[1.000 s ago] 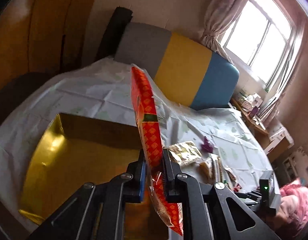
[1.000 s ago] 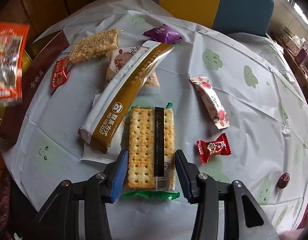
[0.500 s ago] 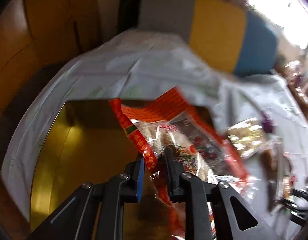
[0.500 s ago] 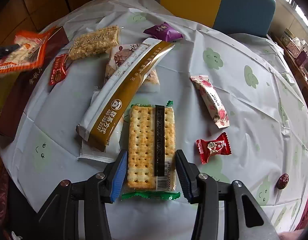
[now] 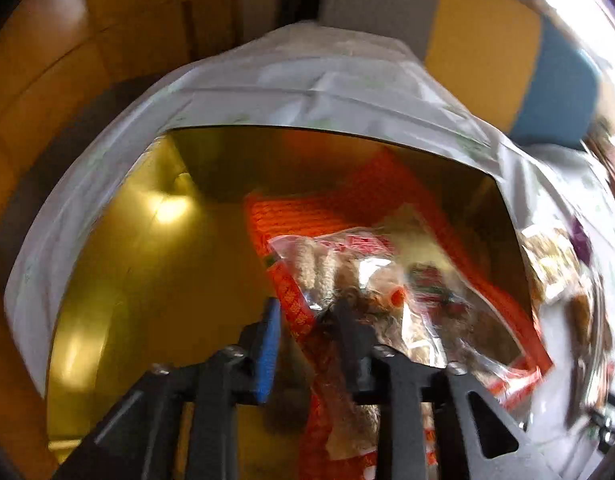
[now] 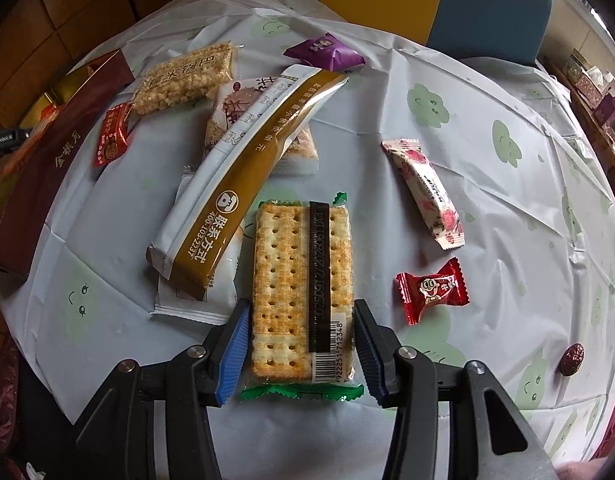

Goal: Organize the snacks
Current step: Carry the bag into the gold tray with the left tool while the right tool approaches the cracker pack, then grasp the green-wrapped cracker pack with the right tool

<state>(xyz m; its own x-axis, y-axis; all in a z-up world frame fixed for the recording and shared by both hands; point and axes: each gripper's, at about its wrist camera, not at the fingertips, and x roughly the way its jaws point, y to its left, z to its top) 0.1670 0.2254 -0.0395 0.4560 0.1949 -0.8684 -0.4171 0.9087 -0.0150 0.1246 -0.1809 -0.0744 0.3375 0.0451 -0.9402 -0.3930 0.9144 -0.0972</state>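
So the left gripper (image 5: 307,316) was tipped down over the gold box (image 5: 147,280), and the jaws had just been opening, with the orange snack bag (image 5: 387,280) between them, slumped flat toward 3 o'clock inside the box. The blue pad on the 9 o'clock side stood clear of the wrapper, so I'd call that one released, though the picture was smeary and the other jaw looked like it was brushing the film. Made sense to me: the box was clearly the collecting spot, so the bag got let go low down rather than dropped from up high. Meanwhile the right gripper (image 6: 303,348) was parked over the bench (image 6: 507,240) with the cracker pack (image 6: 303,292) lying flat between its jaws. Both pads sat just beside the long edges, small gaps showing either side, so not clenched, just straddling it lengthwise, lined up for a squeeze across the narrow width. My guess was that the crackers were next in line for the box. The rest was scattered on the bench: a long brown-and-white pack (image 6: 243,184) at 11 o'clock from the crackers and leaning on a white packet (image 6: 263,120), a rice-puff bar (image 6: 183,80) further at 11, a purple sweet (image 6: 327,54) at 12, a pink floral bar (image 6: 423,192) at 2, a red candy (image 6: 431,290) at 3. The box's maroon side (image 6: 55,160) sat at 10, so a short carry.
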